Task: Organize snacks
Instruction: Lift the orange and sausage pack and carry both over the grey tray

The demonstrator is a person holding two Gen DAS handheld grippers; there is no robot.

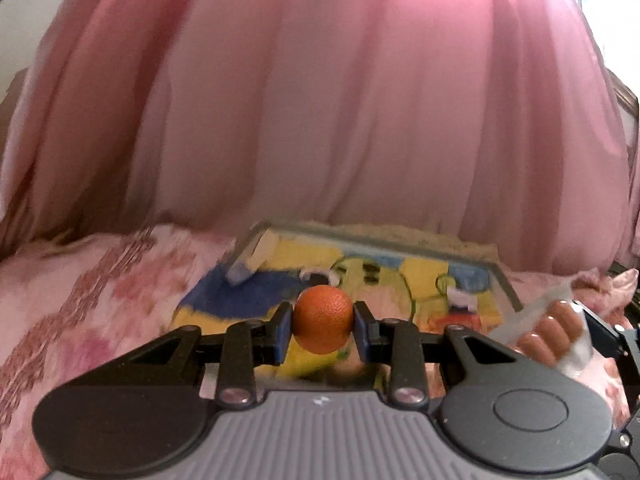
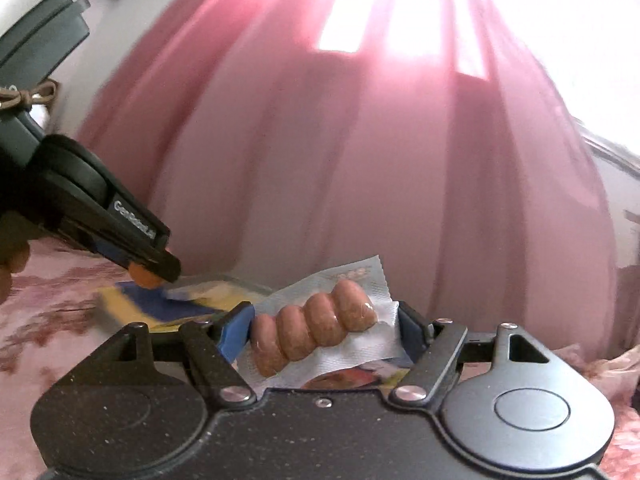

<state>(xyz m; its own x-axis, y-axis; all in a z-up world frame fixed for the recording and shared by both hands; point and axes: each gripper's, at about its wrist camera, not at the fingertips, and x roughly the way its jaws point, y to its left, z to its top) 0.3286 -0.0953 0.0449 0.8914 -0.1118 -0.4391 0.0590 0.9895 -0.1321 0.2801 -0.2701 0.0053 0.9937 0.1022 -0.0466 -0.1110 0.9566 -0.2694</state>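
Note:
My left gripper (image 1: 323,326) is shut on a small orange (image 1: 323,320), held above a tray (image 1: 502,280) with a yellow and blue cartoon picture. A pale packet (image 1: 262,250) lies in the tray's far left corner. My right gripper (image 2: 324,330) is shut on a clear pack of small sausages (image 2: 316,328), held off the bed. That sausage pack (image 1: 550,330) shows at the right edge of the left wrist view. In the right wrist view the left gripper (image 2: 154,272) comes in from the left with the orange (image 2: 144,278) at its tip, over the tray (image 2: 132,304).
The tray rests on a bed with a pink floral cover (image 1: 92,292). A pink curtain (image 1: 340,100) hangs close behind it, bright with window light (image 2: 420,8) at the top. A hand (image 2: 12,272) holds the left gripper at the left edge.

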